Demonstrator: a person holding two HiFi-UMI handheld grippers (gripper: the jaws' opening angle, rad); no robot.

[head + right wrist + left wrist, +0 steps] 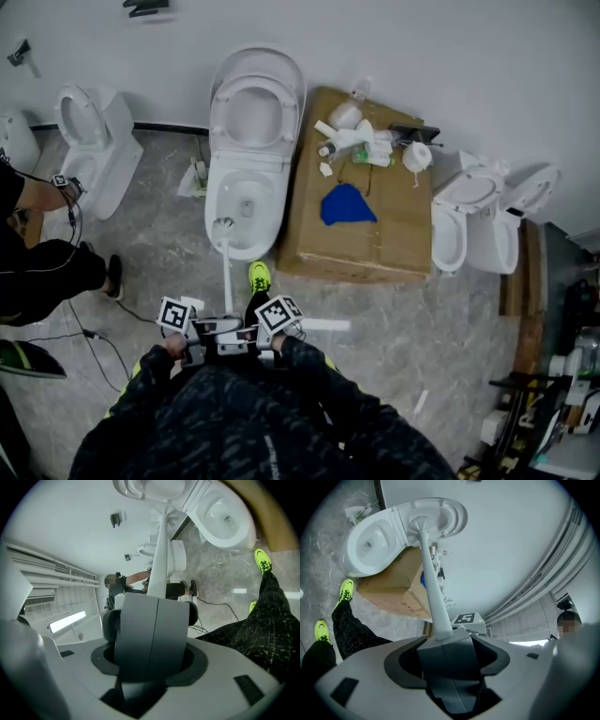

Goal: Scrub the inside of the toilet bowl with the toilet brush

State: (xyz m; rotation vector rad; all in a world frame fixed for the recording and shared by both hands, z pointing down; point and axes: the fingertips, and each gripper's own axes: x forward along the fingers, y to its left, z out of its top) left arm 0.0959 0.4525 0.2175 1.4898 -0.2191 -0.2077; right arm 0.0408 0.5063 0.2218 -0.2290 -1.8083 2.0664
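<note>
White slim toilet brush (227, 277), glossy oval bowl (274, 211)

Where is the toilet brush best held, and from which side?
Grip the toilet brush at the near end of its thin, straight handle, coming from the person's side, bristles aimed toward the toilet bowl. The left gripper and right gripper are shut there.

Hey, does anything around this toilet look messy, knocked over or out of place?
Yes: on the cardboard box beside the toilet, white bottles lie toppled in a jumble and a blue cloth sits crumpled. The toilet brush looks intact, its head at the bowl's front rim.
</note>
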